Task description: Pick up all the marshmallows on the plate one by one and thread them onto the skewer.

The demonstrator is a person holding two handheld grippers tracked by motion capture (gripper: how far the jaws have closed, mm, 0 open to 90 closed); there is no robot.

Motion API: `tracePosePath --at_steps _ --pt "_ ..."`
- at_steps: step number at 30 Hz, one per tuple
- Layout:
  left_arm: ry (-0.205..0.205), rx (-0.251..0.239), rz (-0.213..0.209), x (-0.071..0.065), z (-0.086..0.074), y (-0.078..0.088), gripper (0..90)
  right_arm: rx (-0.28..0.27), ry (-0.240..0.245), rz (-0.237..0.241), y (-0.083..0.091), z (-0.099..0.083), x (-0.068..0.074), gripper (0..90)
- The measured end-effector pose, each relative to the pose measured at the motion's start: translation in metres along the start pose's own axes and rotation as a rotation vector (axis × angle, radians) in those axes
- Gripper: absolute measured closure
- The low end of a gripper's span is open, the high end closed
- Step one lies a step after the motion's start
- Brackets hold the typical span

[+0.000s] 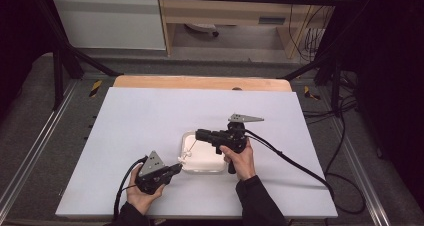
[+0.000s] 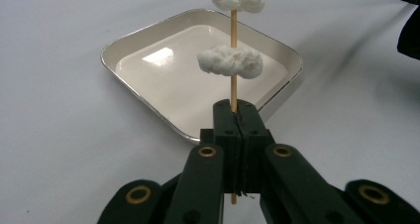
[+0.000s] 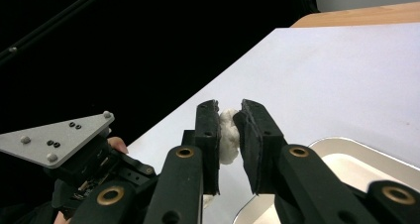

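High view: my left gripper (image 1: pixel 176 169), jaws pressed together on a skewer (image 2: pixel 233 80), holds it over the tray (image 1: pixel 186 137) near table (image 1: pixel 150 116) centre. My right gripper (image 3: pixel 229 130) pinches the top white puff (image 3: pixel 228 135), at twelve o'clock from a lower puff (image 2: pixel 230 62). Best move, I judge: pull straight along the stick, left hand steady.

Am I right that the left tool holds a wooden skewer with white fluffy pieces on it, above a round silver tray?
Not quite: the tray is square with rounded corners, not round, as the left gripper view shows. The rest holds: the left tool is shut on a wooden skewer with white fluffy pieces threaded on it.
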State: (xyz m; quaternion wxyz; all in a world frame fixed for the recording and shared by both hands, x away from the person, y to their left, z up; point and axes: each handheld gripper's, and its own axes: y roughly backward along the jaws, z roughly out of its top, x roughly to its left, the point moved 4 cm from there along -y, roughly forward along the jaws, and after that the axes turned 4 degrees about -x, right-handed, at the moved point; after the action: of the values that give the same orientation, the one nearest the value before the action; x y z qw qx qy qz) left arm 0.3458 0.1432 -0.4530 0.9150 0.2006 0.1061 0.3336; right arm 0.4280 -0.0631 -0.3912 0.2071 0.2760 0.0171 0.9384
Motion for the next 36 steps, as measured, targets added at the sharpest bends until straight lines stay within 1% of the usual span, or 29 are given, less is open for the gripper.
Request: tracePosePath --at_steps 2,6,10,14,18,21,25,27,30,31,32,35,36 --pt "0.000 -0.005 0.003 0.000 0.000 0.000 88.9 -0.005 -0.004 0.001 -0.001 -0.001 0.001 79.1" --pt "0.021 -0.017 0.004 0.000 -0.001 0.000 88.9 -0.024 -0.013 0.006 -0.002 -0.003 0.003 80.1" --pt "0.034 -0.029 0.008 -0.001 -0.001 0.000 89.0 -0.040 -0.013 0.003 -0.003 -0.005 0.004 80.7" --pt "0.040 -0.025 0.009 -0.002 -0.001 -0.002 89.0 -0.056 -0.015 0.011 -0.004 -0.007 0.006 81.0" --pt "0.038 -0.033 0.024 -0.003 -0.001 -0.001 89.1 -0.060 -0.016 0.019 -0.005 -0.009 0.007 81.1" --pt "0.036 -0.033 0.027 -0.003 0.001 0.000 89.2 -0.060 -0.016 0.023 -0.005 -0.009 0.008 81.2" --pt "0.036 -0.023 0.032 -0.005 0.002 0.000 89.3 -0.060 -0.012 0.029 -0.004 -0.010 0.010 81.2" --pt "0.029 -0.020 0.037 -0.005 0.002 0.000 89.4 -0.060 -0.014 0.032 -0.004 -0.011 0.011 81.3" --pt "0.032 -0.019 0.035 -0.005 0.002 0.000 89.4 -0.064 -0.010 0.037 -0.005 -0.013 0.012 81.3" --pt "0.029 -0.014 0.031 -0.005 0.002 0.000 89.4 -0.065 -0.009 0.036 -0.005 -0.013 0.012 81.3" --pt "0.020 -0.011 0.039 -0.006 0.002 0.000 89.4 -0.062 -0.006 0.035 -0.005 -0.014 0.012 81.4" --pt "0.021 -0.004 0.039 -0.006 0.001 0.000 89.4 -0.051 0.001 0.032 -0.005 -0.015 0.012 81.7" --pt "0.018 -0.001 0.037 -0.006 0.002 0.000 89.4 -0.054 0.010 0.028 -0.005 -0.016 0.012 81.7"
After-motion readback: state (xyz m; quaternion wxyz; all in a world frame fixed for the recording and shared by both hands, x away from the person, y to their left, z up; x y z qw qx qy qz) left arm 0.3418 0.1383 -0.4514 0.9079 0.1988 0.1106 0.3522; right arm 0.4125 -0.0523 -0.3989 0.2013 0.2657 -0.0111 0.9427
